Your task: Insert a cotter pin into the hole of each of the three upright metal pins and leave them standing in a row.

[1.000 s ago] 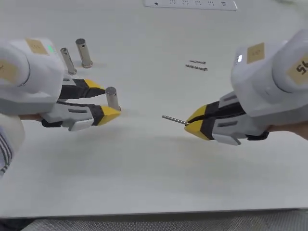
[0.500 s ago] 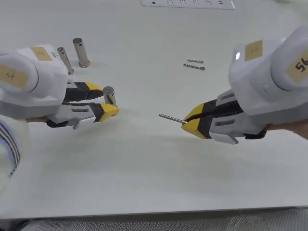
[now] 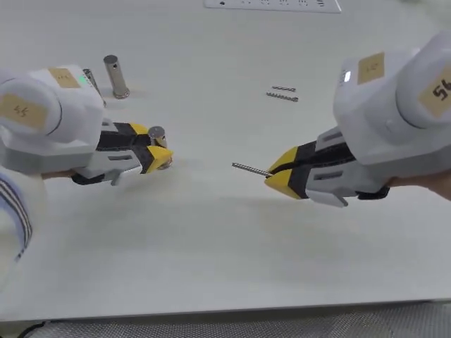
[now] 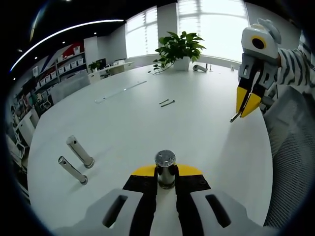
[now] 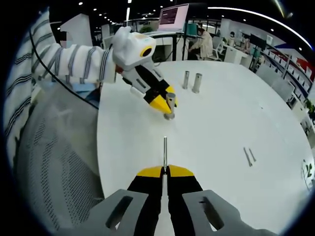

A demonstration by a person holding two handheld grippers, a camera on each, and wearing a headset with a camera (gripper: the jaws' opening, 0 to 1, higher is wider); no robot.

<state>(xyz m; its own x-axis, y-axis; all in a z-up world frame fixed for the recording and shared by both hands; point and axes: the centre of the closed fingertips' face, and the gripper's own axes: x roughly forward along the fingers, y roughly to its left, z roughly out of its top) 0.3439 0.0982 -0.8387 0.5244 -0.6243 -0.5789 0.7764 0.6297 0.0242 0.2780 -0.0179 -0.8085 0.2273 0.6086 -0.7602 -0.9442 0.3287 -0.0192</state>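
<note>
Metal against a white workbench (image 3: 211, 239): found two free upright pins (image 3: 113, 76) side by side at far left, just behind the left gripper's body. Found next the left gripper (image 3: 158, 151) clenched on a third upright pin (image 3: 156, 133), its foot on the bench, its cap above the yellow tips. Met, past a bare gap, a cotter pin (image 3: 248, 169) jutting toward that pin, short of it, pinched in the right gripper (image 3: 277, 177). Noted two loose cotter pins (image 3: 283, 93) lying farther back on the bench, side by side.
</note>
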